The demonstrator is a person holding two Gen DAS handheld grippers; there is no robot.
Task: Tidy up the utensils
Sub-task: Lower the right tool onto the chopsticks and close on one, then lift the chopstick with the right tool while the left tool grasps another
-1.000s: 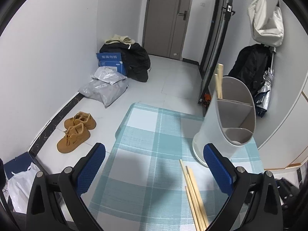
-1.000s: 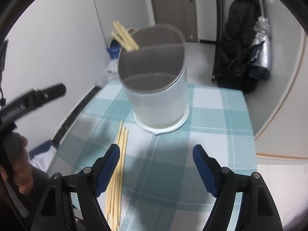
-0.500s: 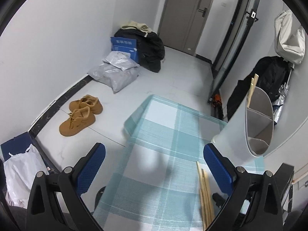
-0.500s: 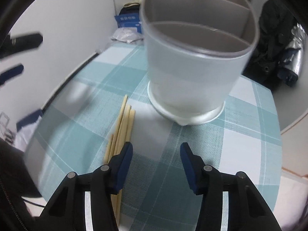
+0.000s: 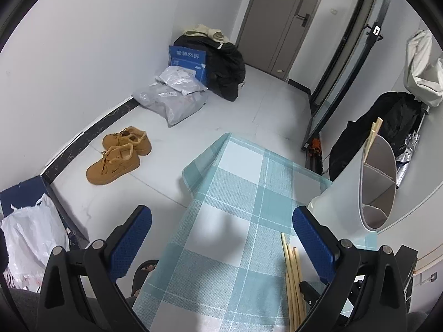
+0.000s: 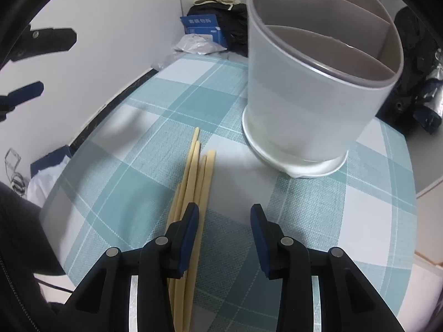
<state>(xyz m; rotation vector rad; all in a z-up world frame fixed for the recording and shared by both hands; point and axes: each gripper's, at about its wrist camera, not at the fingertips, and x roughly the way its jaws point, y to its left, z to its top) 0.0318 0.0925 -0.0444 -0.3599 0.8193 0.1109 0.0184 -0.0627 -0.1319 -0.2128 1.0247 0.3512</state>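
Right fingers (image 6: 224, 215): narrowed, jaws just been closing, nothing between them; left pad sat over the edge of the chopsticks (image 6: 193, 182), right pad above bare cloth.
Left fingers (image 5: 221, 238): spread wide, empty, held above the near edge of the surface (image 5: 235, 182), chopsticks off by the right pad.
Chopsticks: lay flat on the checked cloth in a loose bundle, tips fanned toward the holder (image 6: 313, 105), just short of its base.
Risk, grasp: bundle sat off-centre under the left pad, so a closure from here probably caught one stick or none, or pushed the rest sideways.
Risk, scatter: round, thin sticks likely rolled or splayed if nudged by a pad instead of pinched.
Risk, holder: tall and light by the look of it, close ahead of the right fingers; a forward slip could have knocked or tipped it.
Risk, fix: shifting left to straddle the bundle before closing looked the safer course.
Holder: upright on a white base, split into compartments.
Holder contents: a few chopsticks stood in the far compartment; the two nearer ones looked empty.
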